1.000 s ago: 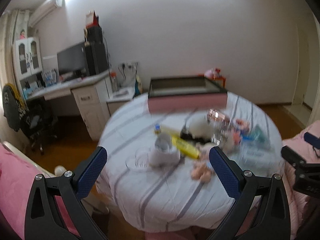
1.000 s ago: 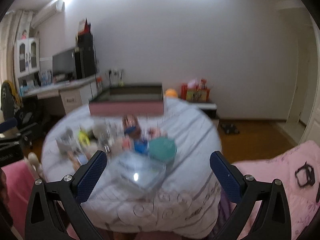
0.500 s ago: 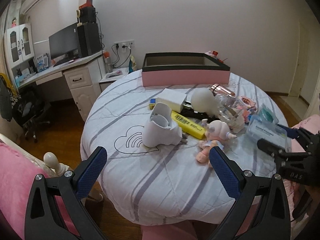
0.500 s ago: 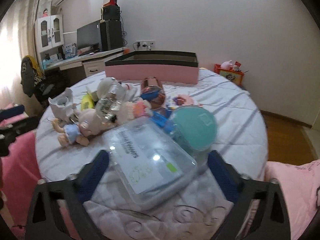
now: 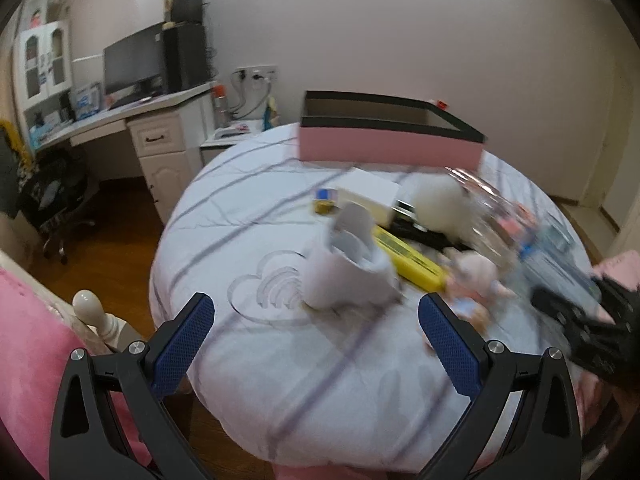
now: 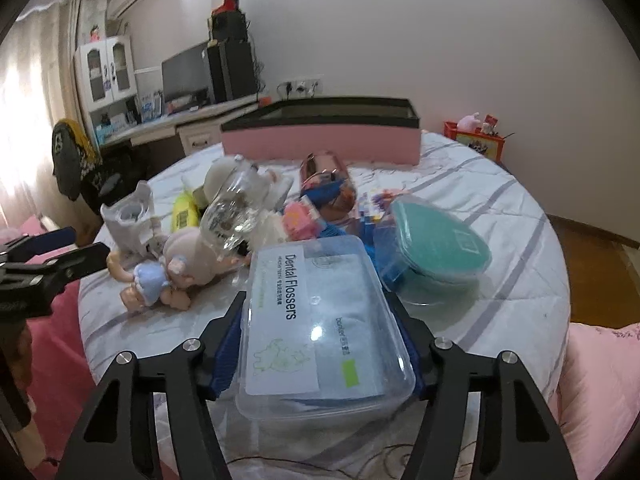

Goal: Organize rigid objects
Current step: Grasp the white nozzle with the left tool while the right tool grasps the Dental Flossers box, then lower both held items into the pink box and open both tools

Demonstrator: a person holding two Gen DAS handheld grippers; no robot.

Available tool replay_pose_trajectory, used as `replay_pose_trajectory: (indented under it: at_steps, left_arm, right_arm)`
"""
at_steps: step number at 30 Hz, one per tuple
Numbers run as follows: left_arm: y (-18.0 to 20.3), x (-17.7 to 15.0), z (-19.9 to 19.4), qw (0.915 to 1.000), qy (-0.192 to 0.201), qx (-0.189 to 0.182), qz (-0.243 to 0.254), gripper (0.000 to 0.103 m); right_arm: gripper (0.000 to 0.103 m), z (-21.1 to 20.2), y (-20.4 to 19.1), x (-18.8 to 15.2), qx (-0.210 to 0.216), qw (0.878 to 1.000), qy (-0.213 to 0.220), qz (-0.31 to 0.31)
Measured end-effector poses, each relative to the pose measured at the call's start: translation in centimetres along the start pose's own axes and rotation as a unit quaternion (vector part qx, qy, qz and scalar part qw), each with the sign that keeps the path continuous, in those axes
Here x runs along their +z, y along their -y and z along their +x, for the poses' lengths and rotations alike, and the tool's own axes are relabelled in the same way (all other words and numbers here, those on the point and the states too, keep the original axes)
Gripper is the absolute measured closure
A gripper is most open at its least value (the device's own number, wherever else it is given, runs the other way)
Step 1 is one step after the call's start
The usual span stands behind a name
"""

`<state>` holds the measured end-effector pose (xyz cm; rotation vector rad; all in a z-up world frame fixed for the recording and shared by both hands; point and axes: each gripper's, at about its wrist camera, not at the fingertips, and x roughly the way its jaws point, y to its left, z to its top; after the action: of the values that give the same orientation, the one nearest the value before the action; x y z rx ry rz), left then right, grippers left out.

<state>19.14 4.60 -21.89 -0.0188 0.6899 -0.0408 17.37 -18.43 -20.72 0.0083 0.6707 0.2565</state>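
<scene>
Seemingly waiting its turn, the left gripper hangs with jaws spread and empty before the white holder on the round table. Meanwhile the right gripper, its jaws having just been closing, clamps the clear dental flosser box at the table's near edge, presumably to lift it toward the pink storage box at the far side.

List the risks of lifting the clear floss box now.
1. The right tool, which has just been closing, pinches only the near end of the clear plastic floss box; it may tip.
2. The round teal case and overturned clear glass crowd its far end and could be dragged.
</scene>
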Motion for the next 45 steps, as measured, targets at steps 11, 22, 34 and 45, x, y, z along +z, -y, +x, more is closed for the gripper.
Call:
replay_pose_trajectory:
  at_steps: [11,22,34,45]
  left_arm:
    - [-0.2,1.6,5.4,0.9981,-0.038,-0.047,-0.01,0.0]
    - [-0.3,2.2,5.4,0.9964,-0.022,-0.082,0.008,0.039]
    - [0.1,7.5,4.3,0.9955,0.017,-0.091,0.019,0.039]
    - [4.2,20.7,12.8,0.9906,-0.005,-0.12,0.066,0.039]
  right_arm:
    - [0.04,0.6,1.1,0.8,0.019,1.0,0.005,0.02]
    - [0.04,-0.7,0.9,2.5,0.019,0.999,0.033,0.014]
    - [0.04,-0.1,1.4,8.6,0.017,0.998,0.06,-0.005]
    - [0.04,10.2,2.9,20.4,0.02,1.0,0.002,0.002]
